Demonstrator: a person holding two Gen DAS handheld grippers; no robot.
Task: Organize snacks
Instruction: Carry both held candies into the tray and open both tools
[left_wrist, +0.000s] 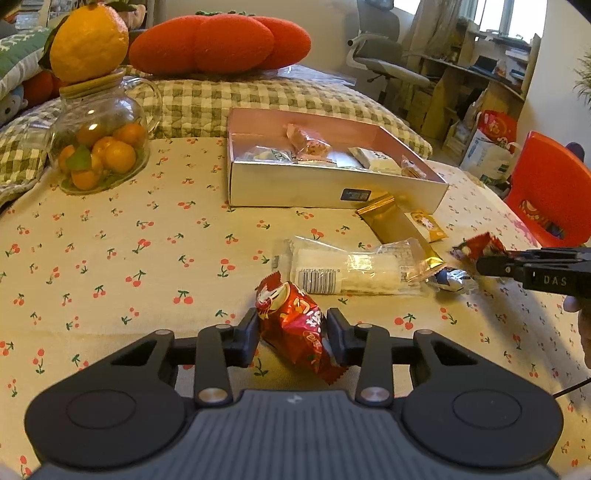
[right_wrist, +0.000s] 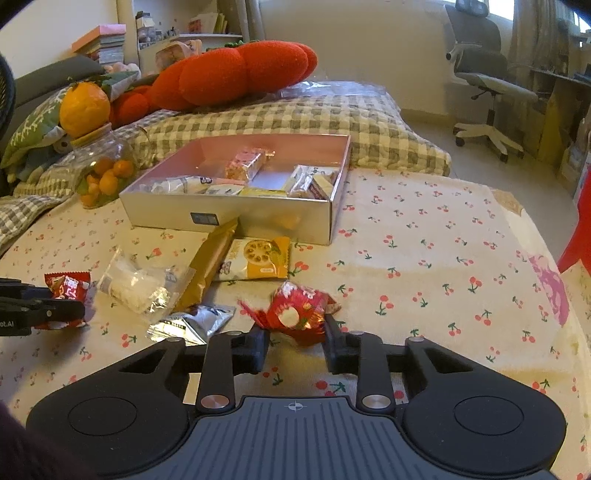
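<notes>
Left gripper (left_wrist: 291, 336) fingers pinch red snack packet (left_wrist: 295, 328) low over worktop (left_wrist: 110, 258). Right gripper (right_wrist: 295, 341) fingers spread, flanking second red packet (right_wrist: 299, 312) lying on cloth; contact unclear. Clear-wrapped bar (left_wrist: 351, 271), gold packet (left_wrist: 391, 225), silver sachet (left_wrist: 452, 278) near. Open box (left_wrist: 332, 184) with snacks behind.

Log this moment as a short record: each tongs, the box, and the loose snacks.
left tongs: straddling a red snack packet on the tablecloth
right tongs: straddling a second red packet
box: open, several wrapped snacks inside
loose snacks: clear packet, gold packet, yellow packet, silver packet
</notes>
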